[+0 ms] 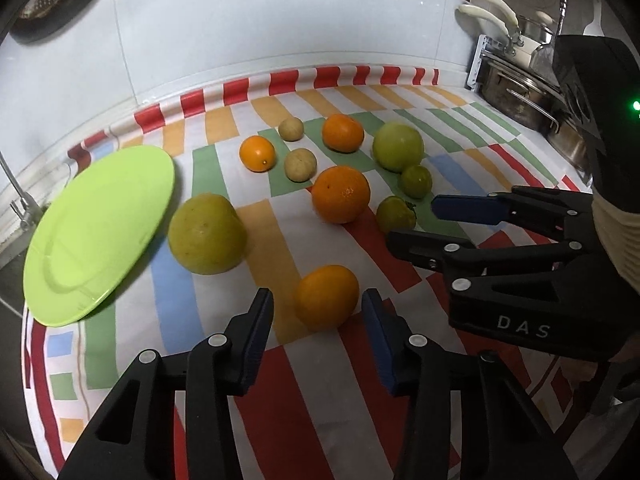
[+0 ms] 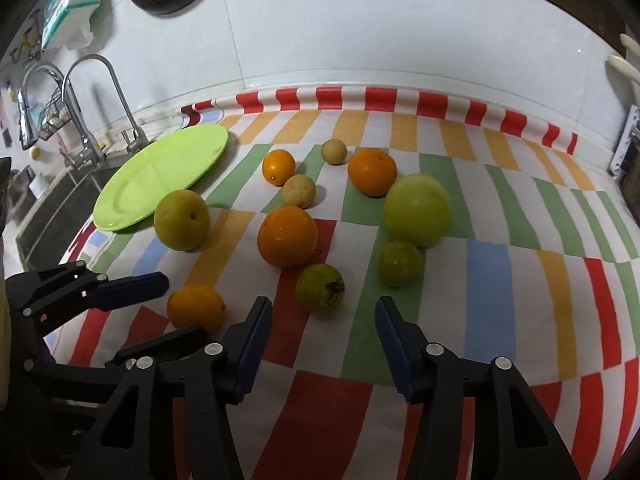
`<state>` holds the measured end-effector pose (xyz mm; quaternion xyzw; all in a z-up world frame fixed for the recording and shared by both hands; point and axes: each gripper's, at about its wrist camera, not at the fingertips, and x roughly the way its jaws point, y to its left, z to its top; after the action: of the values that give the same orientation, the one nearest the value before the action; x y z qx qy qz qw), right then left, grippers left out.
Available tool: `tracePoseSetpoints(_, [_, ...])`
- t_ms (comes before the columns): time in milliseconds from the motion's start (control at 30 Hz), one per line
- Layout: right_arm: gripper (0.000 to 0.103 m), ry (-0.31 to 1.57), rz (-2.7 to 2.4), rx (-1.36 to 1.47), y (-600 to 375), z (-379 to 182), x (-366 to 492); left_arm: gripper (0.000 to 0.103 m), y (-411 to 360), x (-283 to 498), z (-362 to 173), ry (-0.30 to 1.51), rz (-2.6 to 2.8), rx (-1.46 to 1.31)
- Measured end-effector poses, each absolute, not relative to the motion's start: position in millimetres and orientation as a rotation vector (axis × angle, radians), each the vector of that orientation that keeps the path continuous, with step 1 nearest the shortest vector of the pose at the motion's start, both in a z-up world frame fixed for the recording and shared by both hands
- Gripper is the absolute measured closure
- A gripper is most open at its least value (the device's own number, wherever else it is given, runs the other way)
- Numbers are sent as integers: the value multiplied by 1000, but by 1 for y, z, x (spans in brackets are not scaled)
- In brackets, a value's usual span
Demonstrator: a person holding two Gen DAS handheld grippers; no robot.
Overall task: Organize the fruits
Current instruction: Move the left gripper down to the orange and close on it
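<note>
We see the striped surface [image 1: 320,392], the green plate [image 1: 100,232] at ten o'clock and ten fruits loose at centre. The left gripper [image 1: 318,312], jaws apart, brackets the nearest orange [image 1: 327,295]; the right gripper [image 2: 324,316], jaws apart, faces a green tomato [image 2: 320,287]. We judge the first pickup imminent: close, then carry to the plate.

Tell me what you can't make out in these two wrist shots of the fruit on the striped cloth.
- Left wrist view: the pots at right are cut off by the right gripper.
- Right wrist view: the near orange has its lower edge behind the left gripper.
- Right wrist view: the sink behind the green plate is mostly out of frame.
- Both views: the small tan fruits are too small to identify.
</note>
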<state>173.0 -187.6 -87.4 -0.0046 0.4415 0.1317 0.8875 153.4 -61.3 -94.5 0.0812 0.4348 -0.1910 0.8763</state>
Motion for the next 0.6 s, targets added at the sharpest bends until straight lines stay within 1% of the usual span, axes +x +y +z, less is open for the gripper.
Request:
tracePoseSetpoints(67, [53, 925, 286, -11, -186, -90, 176, 60, -62, 156, -96, 913, -404, 160])
tracePoseSetpoints(200, [54, 933, 298, -7, -184, -93, 181, 64, -60, 161, -98, 920, -417, 140])
tracePoseSetpoints(267, [56, 933, 298, -9, -183, -93, 182, 70, -61, 162, -98, 924, -423, 132])
tracePoseSetpoints(400, [60, 934, 302, -11, -182, -95, 186, 70, -59, 164, -100, 928, -422, 115])
tracePoseSetpoints(467, [65, 939, 302, -16, -181, -96, 188, 70, -58, 164, -100, 927, -421, 106])
tracePoseSetpoints(600, [71, 945, 301, -21, -180, -98, 188, 70, -55, 166, -100, 925, -402, 92])
